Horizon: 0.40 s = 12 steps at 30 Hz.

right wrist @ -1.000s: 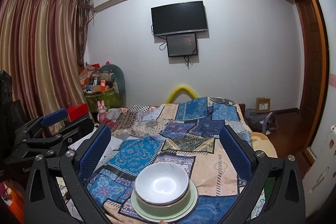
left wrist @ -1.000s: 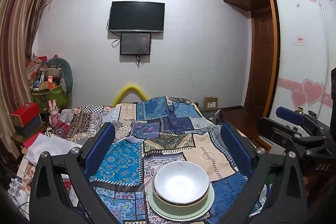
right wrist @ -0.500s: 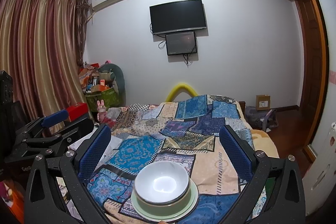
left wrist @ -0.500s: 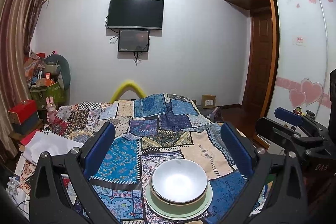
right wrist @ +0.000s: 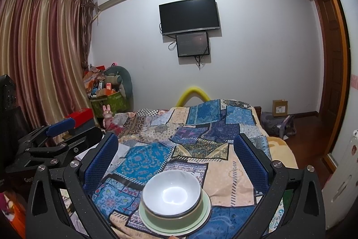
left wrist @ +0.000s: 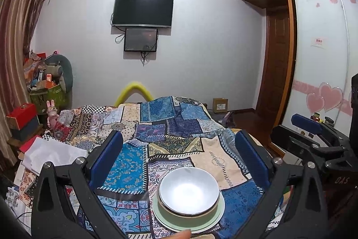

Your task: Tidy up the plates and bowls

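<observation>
A white bowl [left wrist: 189, 190] sits nested in a green bowl [left wrist: 172, 212] on a pale green plate [left wrist: 214, 220], all stacked on the patchwork bedspread [left wrist: 156, 127]. The stack also shows in the right wrist view: the white bowl [right wrist: 171, 192], the green bowl [right wrist: 156, 217] and the plate [right wrist: 201, 222]. My left gripper [left wrist: 179, 158] is open and empty, held above and behind the stack. My right gripper [right wrist: 176, 160] is open and empty, likewise above the stack. Each gripper appears at the edge of the other's view.
The bed fills the middle of the room. White paper [left wrist: 51, 151] and red boxes [left wrist: 21, 115] lie at its left side. A wardrobe with sliding doors [left wrist: 320, 59] stands at the right. A fingertip [left wrist: 181, 234] shows at the bottom edge.
Both wrist views have tilted slightly upward; the stack sits a little lower and nearer in frame. The bowls and plate have not moved on the bed. Both grippers stay open.
</observation>
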Available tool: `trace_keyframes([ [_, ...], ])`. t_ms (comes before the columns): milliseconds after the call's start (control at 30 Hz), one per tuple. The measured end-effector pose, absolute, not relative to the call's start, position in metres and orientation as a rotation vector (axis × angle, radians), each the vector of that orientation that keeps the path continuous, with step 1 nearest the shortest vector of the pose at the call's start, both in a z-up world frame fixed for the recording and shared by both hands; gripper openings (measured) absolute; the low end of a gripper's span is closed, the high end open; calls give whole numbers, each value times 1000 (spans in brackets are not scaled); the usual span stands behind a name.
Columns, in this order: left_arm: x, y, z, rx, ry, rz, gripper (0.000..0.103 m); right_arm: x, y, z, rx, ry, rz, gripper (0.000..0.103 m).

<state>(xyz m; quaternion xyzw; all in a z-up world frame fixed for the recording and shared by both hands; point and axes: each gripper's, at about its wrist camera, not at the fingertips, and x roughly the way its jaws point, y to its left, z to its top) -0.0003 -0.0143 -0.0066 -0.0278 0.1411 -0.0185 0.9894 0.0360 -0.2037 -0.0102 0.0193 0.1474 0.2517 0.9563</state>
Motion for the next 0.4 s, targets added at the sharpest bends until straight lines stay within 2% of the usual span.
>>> trace_keyframes([
  [400, 2, -13, -10, -75, 294, -40, 102, 38, -205, -12, 42, 308, 509, 103],
])
